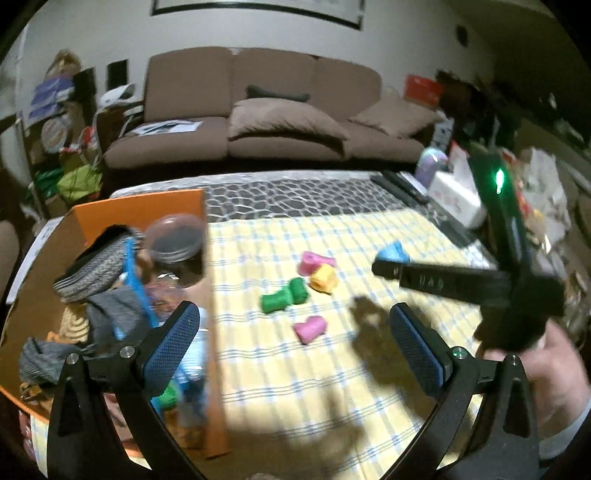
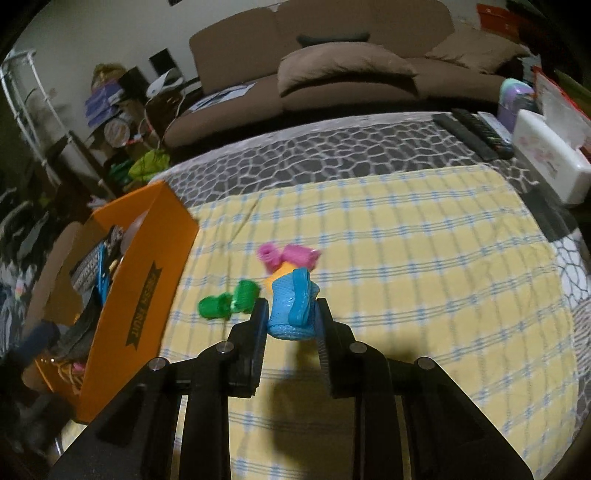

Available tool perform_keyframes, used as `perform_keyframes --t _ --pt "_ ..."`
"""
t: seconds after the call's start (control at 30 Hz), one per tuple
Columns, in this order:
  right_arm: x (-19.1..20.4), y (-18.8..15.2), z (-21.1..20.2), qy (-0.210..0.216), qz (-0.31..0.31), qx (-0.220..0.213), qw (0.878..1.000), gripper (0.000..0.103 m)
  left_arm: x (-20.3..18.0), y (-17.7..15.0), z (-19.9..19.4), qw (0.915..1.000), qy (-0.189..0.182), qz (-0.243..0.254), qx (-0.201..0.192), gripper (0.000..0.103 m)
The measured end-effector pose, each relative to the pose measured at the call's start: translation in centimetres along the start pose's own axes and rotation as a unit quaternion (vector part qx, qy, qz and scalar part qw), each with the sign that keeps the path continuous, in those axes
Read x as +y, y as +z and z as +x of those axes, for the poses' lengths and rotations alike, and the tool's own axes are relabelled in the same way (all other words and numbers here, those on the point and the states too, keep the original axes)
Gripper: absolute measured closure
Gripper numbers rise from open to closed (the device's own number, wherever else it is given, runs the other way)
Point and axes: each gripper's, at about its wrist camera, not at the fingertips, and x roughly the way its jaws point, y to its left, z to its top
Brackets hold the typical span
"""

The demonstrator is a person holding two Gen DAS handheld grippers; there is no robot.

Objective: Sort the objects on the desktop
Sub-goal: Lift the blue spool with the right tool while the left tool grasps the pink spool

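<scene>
Fingers of the right gripper [image 2: 290, 317] clamp one blue roll [image 2: 291, 306] above the checked cloth [image 2: 424, 258]; the left gripper [image 1: 291, 332] gapes empty. Two pink rolls [image 1: 310, 328], one yellow [image 1: 324, 278], one green [image 1: 284, 295]. Only the left view shows inside the orange box [image 1: 147, 210].

We list a brown sofa [image 1: 258, 107] with loose cushions [image 1: 284, 123], papers [image 1: 166, 127] on its left seat, black remotes [image 2: 476, 134] beside a white tissue box [image 2: 550, 155], a purple container [image 2: 515, 99], a framed picture [image 1: 258, 9] above.
</scene>
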Motion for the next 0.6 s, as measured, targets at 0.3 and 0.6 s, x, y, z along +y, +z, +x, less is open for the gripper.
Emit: perform_keyframes --t 0.3,0.6 --pt "-2.6 0.1 -1.1 0.0 0.007 0.001 1.0 0.079 -3.9 -0.9 4.9 0.9979 0.005 0.063 0.015 0.007" --pt "-3.9 0.1 -1.3 0.004 0.015 0.003 1.0 0.079 -3.5 -2.6 10.6 0.995 0.028 0.07 0.066 0.035"
